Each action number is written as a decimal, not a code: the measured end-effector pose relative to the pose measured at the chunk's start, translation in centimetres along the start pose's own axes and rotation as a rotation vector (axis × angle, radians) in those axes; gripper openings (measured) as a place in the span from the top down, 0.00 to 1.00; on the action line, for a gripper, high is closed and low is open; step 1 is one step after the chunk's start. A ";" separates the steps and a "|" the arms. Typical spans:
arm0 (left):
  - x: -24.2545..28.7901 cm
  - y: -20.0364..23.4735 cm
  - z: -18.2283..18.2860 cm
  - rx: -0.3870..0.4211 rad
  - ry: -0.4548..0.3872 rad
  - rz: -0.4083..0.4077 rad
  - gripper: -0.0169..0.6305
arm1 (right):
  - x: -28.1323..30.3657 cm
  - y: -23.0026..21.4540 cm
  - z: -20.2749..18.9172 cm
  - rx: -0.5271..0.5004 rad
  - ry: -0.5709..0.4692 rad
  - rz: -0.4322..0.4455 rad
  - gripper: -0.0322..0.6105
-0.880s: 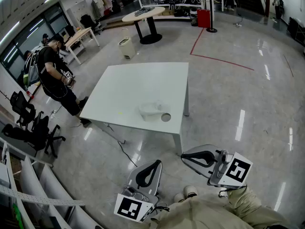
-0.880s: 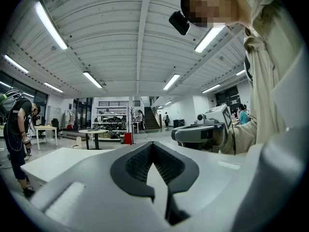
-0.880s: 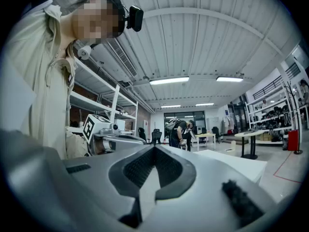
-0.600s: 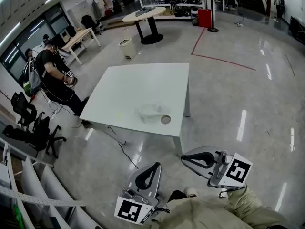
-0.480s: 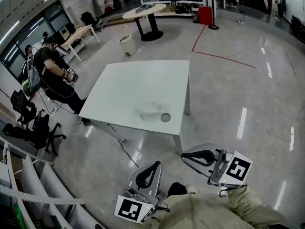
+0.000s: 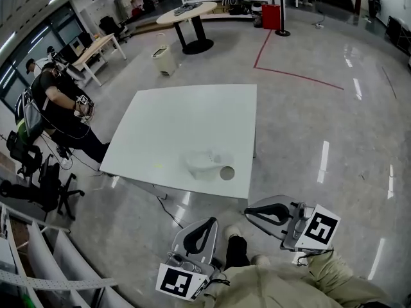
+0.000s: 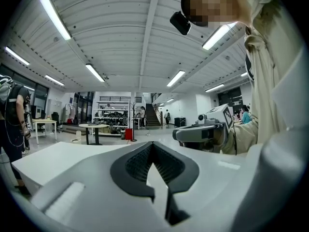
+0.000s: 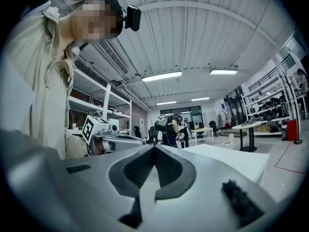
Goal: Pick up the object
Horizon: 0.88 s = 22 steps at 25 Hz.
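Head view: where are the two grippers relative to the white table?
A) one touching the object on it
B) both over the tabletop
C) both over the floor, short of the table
C: the left gripper and right gripper both hang over the floor, short of the white table and its near edge.

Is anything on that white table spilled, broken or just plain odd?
Nothing looks spilled or broken. The table holds only a pale see-through object and a small round thing beside it, both near the edge closest to the camera. They are too small here to tell whether either is tipped over.
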<state>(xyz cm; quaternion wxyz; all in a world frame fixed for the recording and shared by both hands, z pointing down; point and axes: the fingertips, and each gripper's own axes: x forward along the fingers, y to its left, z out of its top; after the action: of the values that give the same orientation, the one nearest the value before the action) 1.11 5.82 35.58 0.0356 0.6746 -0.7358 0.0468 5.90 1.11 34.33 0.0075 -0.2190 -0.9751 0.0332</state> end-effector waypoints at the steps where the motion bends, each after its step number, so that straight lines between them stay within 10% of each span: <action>1: 0.5 0.9 -0.1 -0.002 0.001 -0.007 0.96 | 0.7 -0.7 0.0 0.005 0.006 -0.008 0.95; 22: 8.7 15.2 -4.9 -0.142 0.105 -0.117 0.96 | 12.5 -14.7 -4.8 0.101 0.142 -0.215 0.95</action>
<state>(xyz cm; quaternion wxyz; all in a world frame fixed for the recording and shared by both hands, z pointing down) -14.86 -0.87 41.11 0.1243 0.7088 -0.6938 0.0277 -11.53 -6.53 40.15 0.0909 -0.1145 -0.9871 0.0655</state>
